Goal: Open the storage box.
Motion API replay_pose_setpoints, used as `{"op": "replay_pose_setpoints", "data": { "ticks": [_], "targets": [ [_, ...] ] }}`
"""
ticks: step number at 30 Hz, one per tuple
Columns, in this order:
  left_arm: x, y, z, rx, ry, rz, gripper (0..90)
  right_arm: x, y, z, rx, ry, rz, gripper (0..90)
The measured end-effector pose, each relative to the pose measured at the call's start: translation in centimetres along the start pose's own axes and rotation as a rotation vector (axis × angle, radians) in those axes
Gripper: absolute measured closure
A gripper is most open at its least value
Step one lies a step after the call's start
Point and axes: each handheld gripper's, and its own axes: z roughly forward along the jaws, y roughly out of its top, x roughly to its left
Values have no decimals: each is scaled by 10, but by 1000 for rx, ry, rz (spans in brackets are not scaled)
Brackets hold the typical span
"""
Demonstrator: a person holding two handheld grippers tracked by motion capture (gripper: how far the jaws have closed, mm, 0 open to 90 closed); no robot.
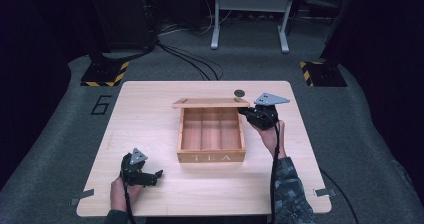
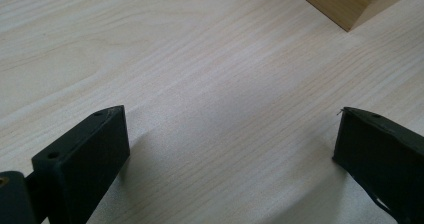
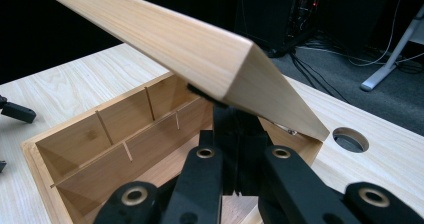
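**Inspector:** Report the position of the box and both tools.

**Operator:** The wooden tea box (image 1: 211,135) sits at the middle of the table (image 1: 150,134), its three compartments bare. I have the right gripper (image 1: 248,112) at the box's far right corner, under the lid (image 1: 210,102). In the right gripper view its fingers are drawn together on the lid's edge (image 3: 240,91), holding the lid tilted up on its hinge. The left gripper (image 1: 156,175) rests near the table's front left, well apart from the box; in the left gripper view its fingers (image 2: 90,154) stand wide apart over bare wood, clamping nothing.

**Inspector:** How do you judge the step is best carried out?

**Operator:** I judge the lid should follow its hinge arc, not be pulled straight. I would keep the grip near the corner light, so the box does not lift or skid. The free left gripper could steady the front wall if it shifts.

**Inspector:** Any markings?

**Operator:** "TEA" (image 1: 211,157) is lettered on the box's front wall. A "6" (image 1: 102,104) is marked on the floor beside the table's left.
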Motion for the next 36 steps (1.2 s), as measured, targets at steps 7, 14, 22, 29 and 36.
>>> {"op": "replay_pose_setpoints", "data": {
  "ticks": [7,14,22,29,36],
  "targets": [
    [0,0,0,-3,1,-4,10,1,-2,0,-1,4,8,894],
    [0,0,0,-4,0,-5,10,4,-8,-1,2,9,21,894],
    [-1,0,0,-4,0,-5,10,7,-16,-1,9,21,27,893],
    [-1,0,0,-4,-1,-5,10,11,-30,0,15,34,36,892],
    [-1,0,0,-5,0,-8,11,14,-43,0,26,41,48,890]
  ]
}}
